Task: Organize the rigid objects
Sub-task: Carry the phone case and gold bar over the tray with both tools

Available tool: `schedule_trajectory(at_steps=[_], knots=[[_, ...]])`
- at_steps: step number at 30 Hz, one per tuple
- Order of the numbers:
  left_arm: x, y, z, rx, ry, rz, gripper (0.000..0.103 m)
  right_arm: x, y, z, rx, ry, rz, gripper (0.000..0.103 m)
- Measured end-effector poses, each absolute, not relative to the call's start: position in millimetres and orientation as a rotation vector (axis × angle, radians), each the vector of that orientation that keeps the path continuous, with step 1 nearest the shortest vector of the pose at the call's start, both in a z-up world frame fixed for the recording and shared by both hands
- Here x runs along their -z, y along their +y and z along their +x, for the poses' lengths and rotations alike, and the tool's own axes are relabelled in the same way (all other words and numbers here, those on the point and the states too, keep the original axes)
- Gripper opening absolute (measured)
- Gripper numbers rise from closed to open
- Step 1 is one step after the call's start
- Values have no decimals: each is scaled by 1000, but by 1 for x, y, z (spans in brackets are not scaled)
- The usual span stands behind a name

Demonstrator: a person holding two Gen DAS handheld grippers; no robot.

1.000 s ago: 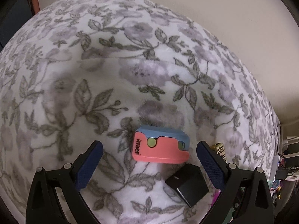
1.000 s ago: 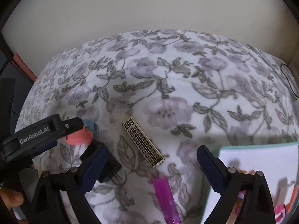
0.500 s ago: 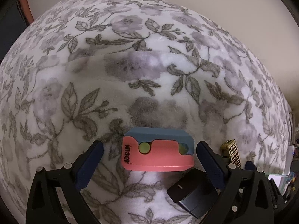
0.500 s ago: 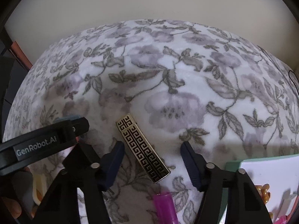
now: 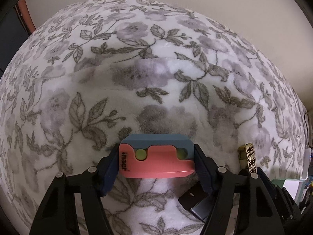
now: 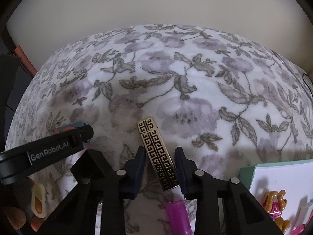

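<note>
A pink and blue plastic block [image 5: 156, 159] marked "inaer" lies on the floral blanket [image 5: 137, 78]. My left gripper [image 5: 156, 166] is shut on its two ends. A gold and black patterned bar [image 6: 157, 153] lies on the blanket, also seen in the left wrist view [image 5: 248, 156]. My right gripper [image 6: 160, 168] has closed around the bar's near half, with the right finger touching it and a small gap on the left. The left gripper's arm [image 6: 45, 152] shows at the left of the right wrist view.
A black box [image 5: 193, 199] lies just under the left gripper's right finger. A magenta tube [image 6: 178, 215] lies behind the bar. A white tray with a green rim [image 6: 273, 174] holds small pink and gold pieces at the right.
Both grippers moved forward and closed: the left one onto the pink and blue block, the right one around the patterned bar.
</note>
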State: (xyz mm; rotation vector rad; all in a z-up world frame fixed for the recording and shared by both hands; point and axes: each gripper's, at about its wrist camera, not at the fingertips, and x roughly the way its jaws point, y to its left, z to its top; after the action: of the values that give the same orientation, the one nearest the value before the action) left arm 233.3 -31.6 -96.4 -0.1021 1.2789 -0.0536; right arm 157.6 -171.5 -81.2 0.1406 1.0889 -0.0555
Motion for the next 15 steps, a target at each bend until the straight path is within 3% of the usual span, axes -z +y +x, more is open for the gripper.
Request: schedule_trajectory(at_steps=[4, 15], knots=[[94, -21, 229, 60, 1280, -135, 72, 79, -171, 155, 50, 1094, 141, 23], [59, -15, 208, 79, 1233, -157, 72, 63, -181, 138, 45, 1084, 193, 22]])
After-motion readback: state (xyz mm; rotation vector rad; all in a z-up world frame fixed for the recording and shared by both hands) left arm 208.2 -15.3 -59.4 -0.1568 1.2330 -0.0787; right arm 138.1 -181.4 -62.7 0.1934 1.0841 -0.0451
